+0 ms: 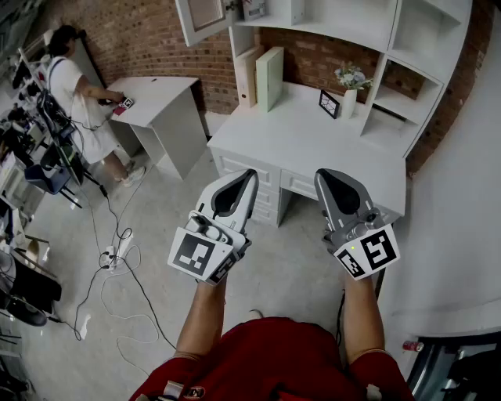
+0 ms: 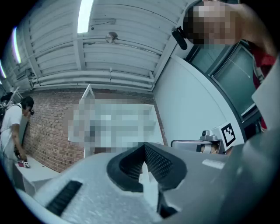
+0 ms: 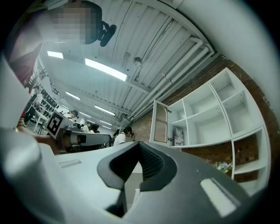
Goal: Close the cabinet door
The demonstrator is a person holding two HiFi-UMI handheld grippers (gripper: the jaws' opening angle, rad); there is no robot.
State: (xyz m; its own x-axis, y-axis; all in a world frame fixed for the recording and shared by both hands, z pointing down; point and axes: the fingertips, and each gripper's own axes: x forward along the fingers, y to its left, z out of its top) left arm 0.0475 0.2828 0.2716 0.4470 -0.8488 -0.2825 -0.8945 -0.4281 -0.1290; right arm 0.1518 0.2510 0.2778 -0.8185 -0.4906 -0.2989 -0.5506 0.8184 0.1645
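Well left of the white desk, a person in white leans over a small table, and cables trail across the floor on that same side. Above the desk's left end the cabinet door stands swung open from the shelf unit — well apart from both grippers. In front of the desk, the left gripper points toward its drawers, jaws pressed together on nothing. Books stand upright at the desk's back left; a small frame and a vase of flowers sit toward its back right. The right gripper, before the desk's right half, also has its jaws closed — nothing between them.
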